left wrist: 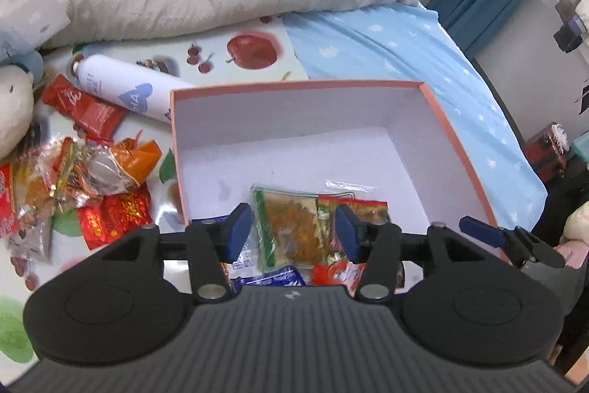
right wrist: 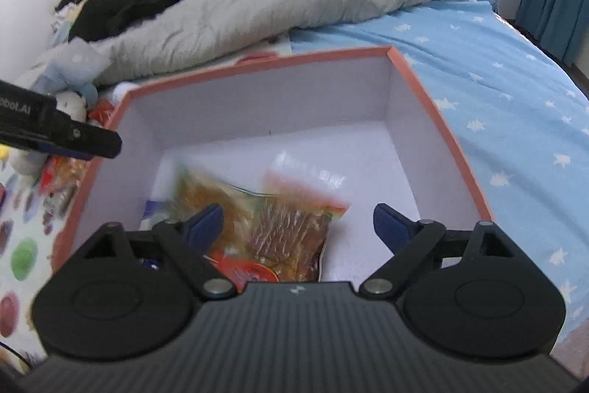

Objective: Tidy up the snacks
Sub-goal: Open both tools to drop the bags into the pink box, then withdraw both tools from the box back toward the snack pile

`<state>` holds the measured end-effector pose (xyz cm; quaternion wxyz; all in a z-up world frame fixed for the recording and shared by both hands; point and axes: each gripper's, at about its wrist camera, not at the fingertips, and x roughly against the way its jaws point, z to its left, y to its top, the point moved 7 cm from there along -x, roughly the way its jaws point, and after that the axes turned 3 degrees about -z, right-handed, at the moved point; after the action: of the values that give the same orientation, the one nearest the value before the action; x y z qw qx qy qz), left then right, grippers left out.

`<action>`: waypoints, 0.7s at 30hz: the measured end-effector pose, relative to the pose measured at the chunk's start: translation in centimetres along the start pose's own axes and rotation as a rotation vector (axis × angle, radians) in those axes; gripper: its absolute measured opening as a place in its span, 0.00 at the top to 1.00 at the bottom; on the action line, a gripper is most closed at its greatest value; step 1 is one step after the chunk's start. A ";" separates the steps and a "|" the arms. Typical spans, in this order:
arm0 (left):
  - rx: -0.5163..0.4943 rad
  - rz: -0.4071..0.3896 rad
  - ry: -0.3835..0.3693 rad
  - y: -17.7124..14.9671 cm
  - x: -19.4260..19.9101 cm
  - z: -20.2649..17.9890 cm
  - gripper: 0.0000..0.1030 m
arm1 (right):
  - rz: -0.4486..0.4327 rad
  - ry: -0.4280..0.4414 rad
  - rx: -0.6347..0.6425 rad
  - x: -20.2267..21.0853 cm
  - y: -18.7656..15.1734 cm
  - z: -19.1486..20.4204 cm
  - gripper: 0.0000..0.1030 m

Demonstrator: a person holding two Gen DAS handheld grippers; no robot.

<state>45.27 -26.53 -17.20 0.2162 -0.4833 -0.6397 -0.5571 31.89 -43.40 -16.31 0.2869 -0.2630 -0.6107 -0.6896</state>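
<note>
Now the snacks (left wrist: 291, 231) lie in the near corner of the box (left wrist: 456, 150), on its white floor. One clear bag shows yellow bits and one shows red, with a blue pack beside them. More snacks wait in a pile (left wrist: 84, 186) outside the box, on its left side, next to a white can (left wrist: 121, 87) on the fruit mat (left wrist: 254, 43).

The left gripper (left wrist: 292, 232) hangs over the bags with its blue pads apart and nothing between them. The right gripper (right wrist: 298, 227) is over the box too, spread wide and holding nothing.

I think the drop is done, so the next job is to fetch from the pile. To do it well, lift straight up first, so the fingers clear the pink rim. Then go over the left wall, not through it.

The far half of the box is bare, so new bags fit there. The two grippers are close together, so move one at a time. The grey blanket (right wrist: 279, 2) sits behind the box.
</note>
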 end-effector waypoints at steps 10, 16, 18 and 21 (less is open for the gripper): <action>-0.047 -0.121 -0.032 1.3 4.9 -0.7 0.45 | -0.092 0.005 -0.010 2.9 1.8 0.7 0.13; -0.103 -0.239 -0.034 2.4 9.2 -1.1 0.45 | -0.191 0.024 0.012 6.7 4.3 2.4 0.13; -0.135 -0.283 -0.018 2.3 10.4 -1.0 0.45 | -0.229 0.030 0.013 7.9 5.0 3.0 0.13; -0.158 -0.338 0.026 1.9 12.2 -0.2 0.45 | -0.269 0.055 0.026 9.3 5.8 4.1 0.13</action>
<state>41.54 -22.29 -6.25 0.0891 -0.3770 -0.6633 -0.6403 29.59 -40.58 -5.22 0.2118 -0.1561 -0.6414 -0.7207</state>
